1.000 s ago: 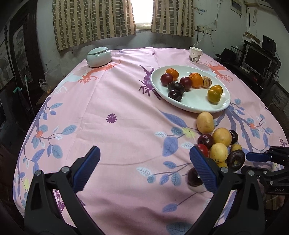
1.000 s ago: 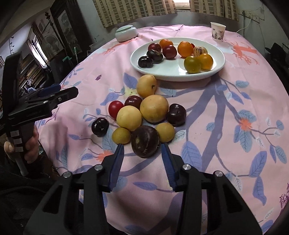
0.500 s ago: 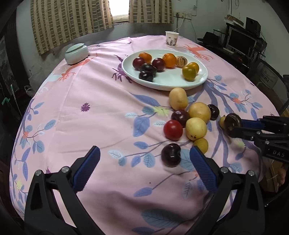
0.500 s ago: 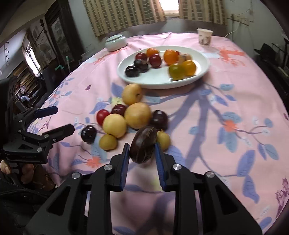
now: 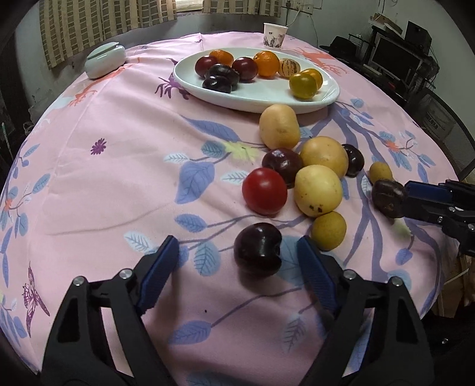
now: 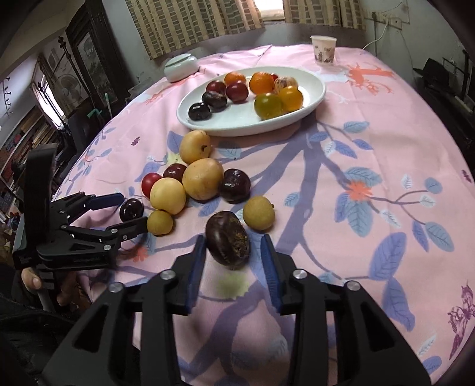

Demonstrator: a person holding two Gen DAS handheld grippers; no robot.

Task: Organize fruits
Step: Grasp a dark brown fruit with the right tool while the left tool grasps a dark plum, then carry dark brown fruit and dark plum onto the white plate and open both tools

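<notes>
Dark plum (image 5: 257, 248) between left gripper (image 5: 239, 261) fingers (spread wide)

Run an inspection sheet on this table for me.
Surface: pink tablecloth, wrinkled.
Job's things: plate holding nine fruits; loose fruit clustered in front of it.
Clutter: cup, lidded bowl.
Grippers: left hand-held gripper open around a plum; right hand-held gripper around a dark fruit, a gap showing on one side.
Cables: cord on the wall behind the cup.
Surroundings: curtains, monitor.
</notes>
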